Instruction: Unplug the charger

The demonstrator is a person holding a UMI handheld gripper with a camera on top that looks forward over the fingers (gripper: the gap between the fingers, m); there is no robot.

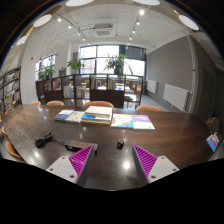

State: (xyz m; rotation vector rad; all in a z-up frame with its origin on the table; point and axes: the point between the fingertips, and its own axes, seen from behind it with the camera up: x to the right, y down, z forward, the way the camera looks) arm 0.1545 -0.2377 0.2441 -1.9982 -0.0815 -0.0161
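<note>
The tongs [115,160] hang open above a long dark desk [170,130], their purple pads [82,157] well apart and nothing held between them. Just ahead of the fingers, between them, a small dark object [120,144] lies on the desk; it may be the charger, though it is too small to tell for sure. Another dark item with a cord [44,140] rests off to the left. Beyond these, papers and booklets [97,117] lie spread across the far side of the desk, none in any tray or box that can be made out. Chairs [100,104] stand along the far edge. Behind them, potted plants [116,64] stand before large windows [98,58].
</note>
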